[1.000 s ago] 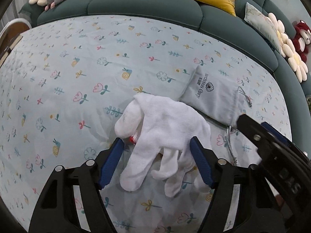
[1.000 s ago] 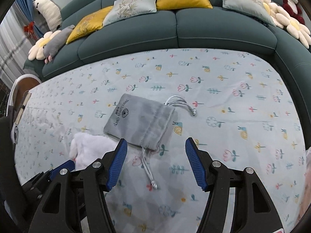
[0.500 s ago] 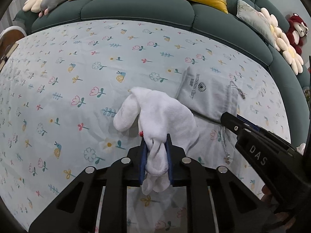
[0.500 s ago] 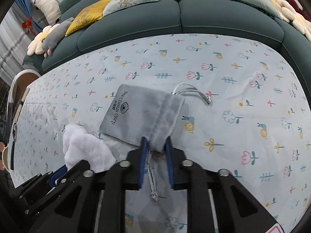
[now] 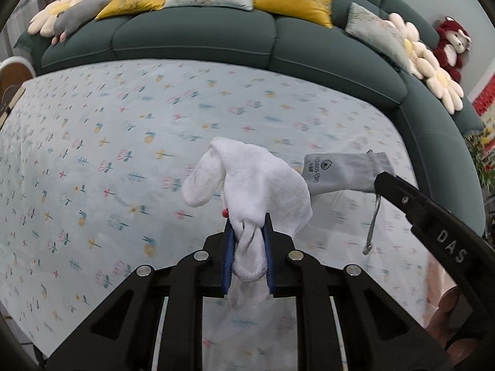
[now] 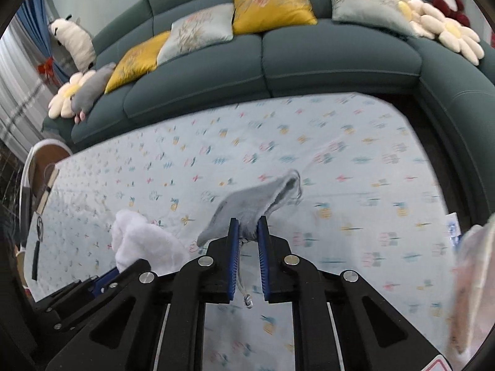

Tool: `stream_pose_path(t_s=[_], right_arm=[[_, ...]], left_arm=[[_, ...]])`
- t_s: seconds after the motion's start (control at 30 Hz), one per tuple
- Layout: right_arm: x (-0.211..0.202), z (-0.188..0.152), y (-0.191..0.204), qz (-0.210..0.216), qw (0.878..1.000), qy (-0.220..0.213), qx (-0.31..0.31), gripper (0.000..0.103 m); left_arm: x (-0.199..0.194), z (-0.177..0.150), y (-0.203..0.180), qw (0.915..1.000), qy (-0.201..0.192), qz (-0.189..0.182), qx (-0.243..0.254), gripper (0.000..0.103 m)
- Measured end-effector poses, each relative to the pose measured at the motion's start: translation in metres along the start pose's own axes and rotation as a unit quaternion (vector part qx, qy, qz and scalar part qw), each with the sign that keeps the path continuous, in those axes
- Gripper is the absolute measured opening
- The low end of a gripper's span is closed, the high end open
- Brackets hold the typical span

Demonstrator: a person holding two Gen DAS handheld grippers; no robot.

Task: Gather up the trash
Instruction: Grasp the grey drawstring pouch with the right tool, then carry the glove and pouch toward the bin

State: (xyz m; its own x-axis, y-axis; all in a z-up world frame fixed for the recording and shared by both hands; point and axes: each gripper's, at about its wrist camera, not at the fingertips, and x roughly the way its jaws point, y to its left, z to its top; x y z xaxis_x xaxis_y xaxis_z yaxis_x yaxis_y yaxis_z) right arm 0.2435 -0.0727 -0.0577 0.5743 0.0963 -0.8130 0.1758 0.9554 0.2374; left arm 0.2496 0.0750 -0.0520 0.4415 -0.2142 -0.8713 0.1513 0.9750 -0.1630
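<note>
A white knitted glove [image 5: 256, 182] hangs lifted off the flower-print cloth [image 5: 108, 142], with my left gripper [image 5: 249, 232] shut on its finger end. To its right, a grey drawstring pouch [image 5: 340, 173] is held up by my right gripper [image 5: 379, 182], its cord dangling. In the right wrist view my right gripper [image 6: 249, 232] is shut on the pouch [image 6: 247, 204] near its mouth, and the cord hangs between the blue pads. The glove [image 6: 139, 241] and the left gripper's black body [image 6: 92, 284] show at lower left.
A dark green sofa [image 5: 191, 37] curves around the far and right sides of the cloth, carrying yellow and pale cushions, flower pillows and plush toys. A round wooden tray [image 6: 40, 160] sits off the left edge. A pale bag [image 6: 473, 278] shows at the right edge.
Both grippers went from open over the items to shut on them. The glove and the pouch have since lifted off the cloth.
</note>
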Motion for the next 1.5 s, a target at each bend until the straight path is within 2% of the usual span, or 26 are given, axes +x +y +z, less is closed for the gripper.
stream_pose_path(t_s=[0.37, 0.73, 1.13, 1.5], right_arm=[[-0.102, -0.009, -0.069, -0.025, 0.998, -0.059, 0.015, 0.012], [-0.183, -0.034, -0.145, -0.057, 0.992, -0.102, 0.050, 0.012], [-0.233, -0.068, -0.210, -0.089, 0.985, -0.124, 0.083, 0.012], [-0.253, -0.089, -0.246, -0.111, 0.979, -0.131, 0.106, 0.012]], left_arm=[[-0.048, -0.027, -0.093, 0.9980, -0.015, -0.033, 0.052, 0.016], [-0.078, -0.062, -0.180, 0.9912, -0.021, -0.062, 0.115, 0.016], [-0.098, -0.092, -0.248, 0.9816, -0.024, -0.080, 0.172, 0.016], [-0.099, -0.112, -0.290, 0.9738, -0.017, -0.092, 0.207, 0.016]])
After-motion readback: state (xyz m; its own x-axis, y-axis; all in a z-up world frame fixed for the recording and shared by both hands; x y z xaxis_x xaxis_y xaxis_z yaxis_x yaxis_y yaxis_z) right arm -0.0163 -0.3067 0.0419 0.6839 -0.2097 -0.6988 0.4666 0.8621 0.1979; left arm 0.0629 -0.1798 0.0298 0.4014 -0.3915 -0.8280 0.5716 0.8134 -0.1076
